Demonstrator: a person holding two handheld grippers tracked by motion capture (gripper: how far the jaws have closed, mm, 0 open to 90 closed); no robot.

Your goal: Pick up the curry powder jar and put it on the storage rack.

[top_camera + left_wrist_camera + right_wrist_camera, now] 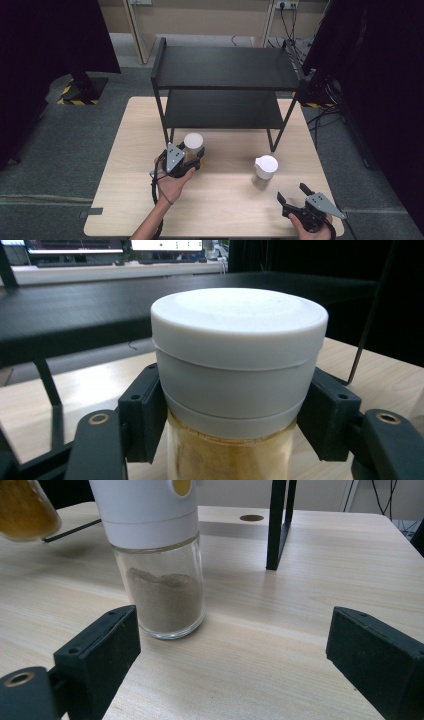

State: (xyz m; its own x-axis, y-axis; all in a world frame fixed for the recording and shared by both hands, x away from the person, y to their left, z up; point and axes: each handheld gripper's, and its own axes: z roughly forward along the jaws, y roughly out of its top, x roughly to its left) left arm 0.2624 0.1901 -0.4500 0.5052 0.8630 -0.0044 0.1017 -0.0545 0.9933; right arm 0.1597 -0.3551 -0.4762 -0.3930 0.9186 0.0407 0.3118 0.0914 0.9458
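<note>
From the high view I see my left tool [192,159] pinching a glass jar with a white lid and yellow-brown powder [193,144], near the front left leg of the black two-tier metal shelf rack [225,67] that stands on the pale wooden desk [135,150]. A second glass jar with a white cap and grey-brown powder [264,171] stands upright on the desk, well apart to the right. My right tool [295,192] sits near the desk's front right corner, jaws spread, just short of that second jar

In the left gripper view I see both black jaws pressed against the white lid's lower band on either side of the yellow-brown jar [239,365], with the rack's lower shelf [75,315] behind it

In the right gripper view my tool's jaws stand wide apart and hold nothing; the grey-brown jar [160,560] stands ahead between them, nearer the left jaw, and one rack leg [279,525] rises behind it. The yellow-brown jar [25,510] shows at the top left corner
</note>
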